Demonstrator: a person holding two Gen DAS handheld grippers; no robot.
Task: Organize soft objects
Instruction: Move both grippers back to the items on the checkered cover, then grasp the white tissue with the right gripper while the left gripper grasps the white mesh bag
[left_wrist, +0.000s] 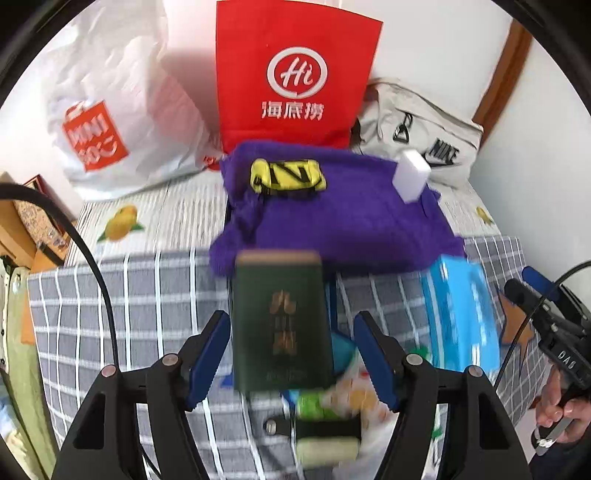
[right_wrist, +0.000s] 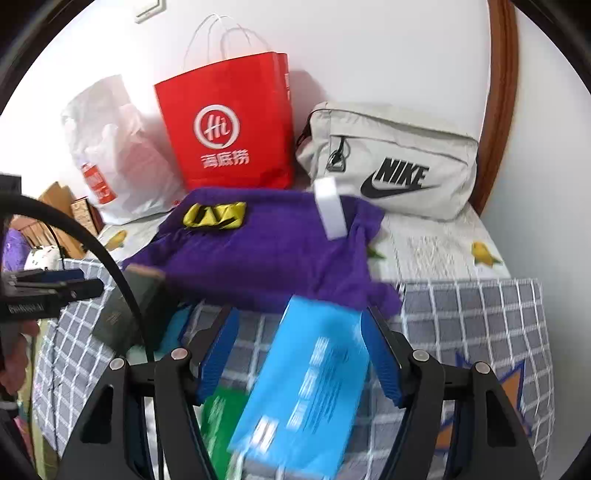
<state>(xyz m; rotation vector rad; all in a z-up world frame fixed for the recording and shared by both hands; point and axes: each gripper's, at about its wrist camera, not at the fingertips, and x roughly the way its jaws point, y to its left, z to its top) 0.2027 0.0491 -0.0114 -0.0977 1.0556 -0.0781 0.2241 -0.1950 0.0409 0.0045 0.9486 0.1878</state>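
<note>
1. Jaws of the left gripper (left_wrist: 291, 317) stand open. A dark green box (left_wrist: 280, 295) shows between them, with a gap at each pad, so it is not gripped.
2. Jaws of the right gripper (right_wrist: 301, 314) are also open. A blue box (right_wrist: 306, 380) lies under them on the bed (left_wrist: 147, 295); the left view shows it clear of them.
3. Judged task thing: the purple cloth (left_wrist: 351, 225). It is spread on the bed ahead of both sets of jaws, beyond the two boxes. Its long axis runs left to right across both views.
4. Key relation: the left jaws face the cloth's near left edge and the right jaws its near right corner. Neither hand looks clearly nearer.
5. On the cloth, a yellow-and-black fabric piece (left_wrist: 288, 175) sits toward the left hand's side. A white block (left_wrist: 412, 175) sits at the far right, toward the right hand's side.
6. Count:
   - cloth: 1
   - fabric piece: 1
   - white block: 1
   - boxes: 2
   - bags against the wall: 3, namely a white plastic bag (left_wrist: 110, 92), a red paper bag (left_wrist: 295, 74) and a grey bag (left_wrist: 417, 122)
7. A green packet (right_wrist: 221, 417) lies near the jaws. The small items around it are too blurred to count.
</note>
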